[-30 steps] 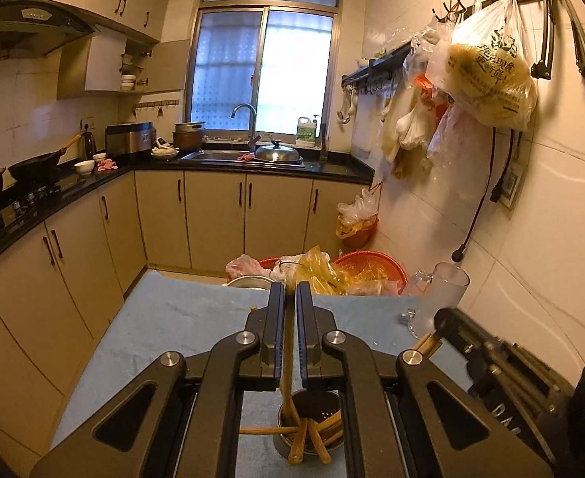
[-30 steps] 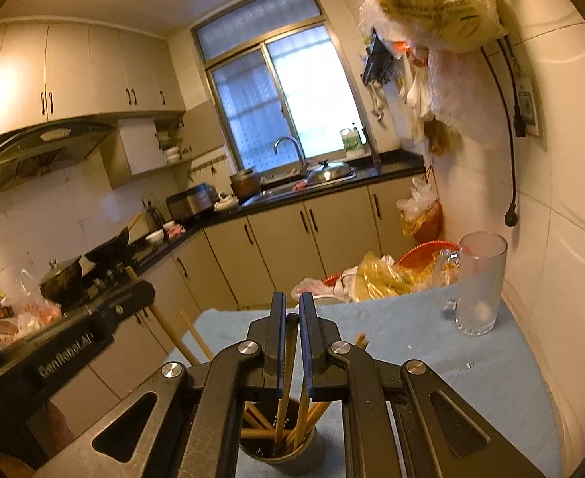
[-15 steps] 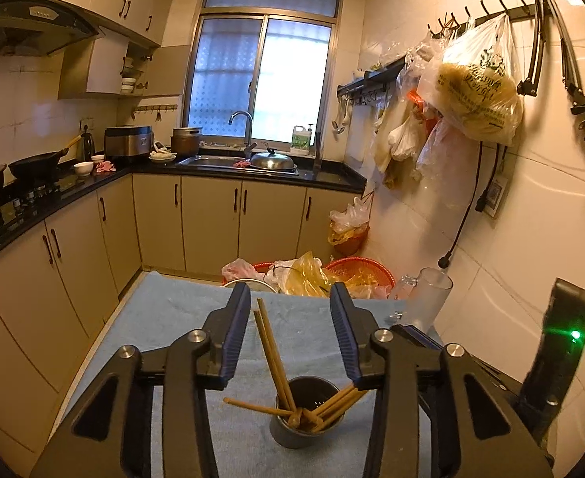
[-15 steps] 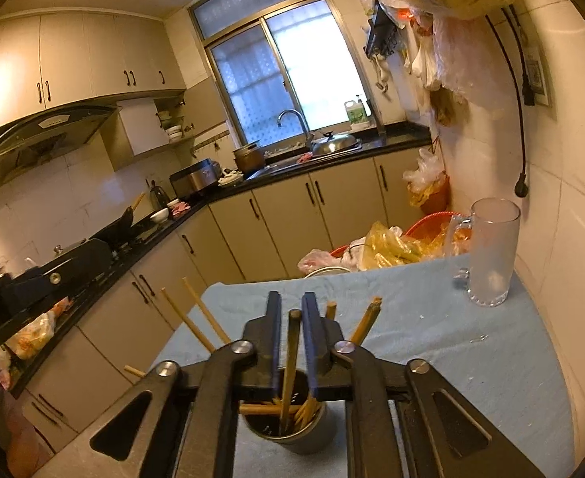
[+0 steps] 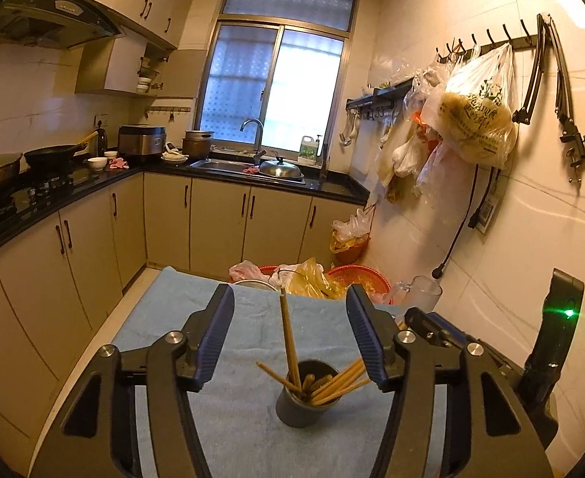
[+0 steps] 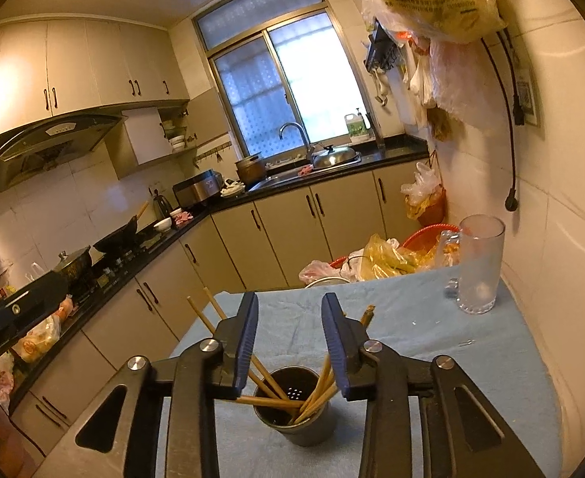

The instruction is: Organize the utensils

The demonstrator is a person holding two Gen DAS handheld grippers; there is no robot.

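— Blue-padded, our left hand-held gripper (image 5: 290, 328) stands spread wide, nothing between its fingers; the right hand-held gripper (image 6: 289, 330) is parted too, gripping nothing.

— And the chopsticks (image 5: 292, 346)?

— We see them standing and leaning in the dark metal holder (image 6: 294, 410), directly below both grippers, on the blue-cloth surface (image 6: 412, 326).

— Anything farther out?

— We see a glass mug (image 6: 478, 271) near the wall, well apart from the holder.

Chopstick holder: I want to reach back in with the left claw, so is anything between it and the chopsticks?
Nothing visible blocks the open left claw. The wooden chopsticks stand in the dark metal cylindrical holder straight ahead.
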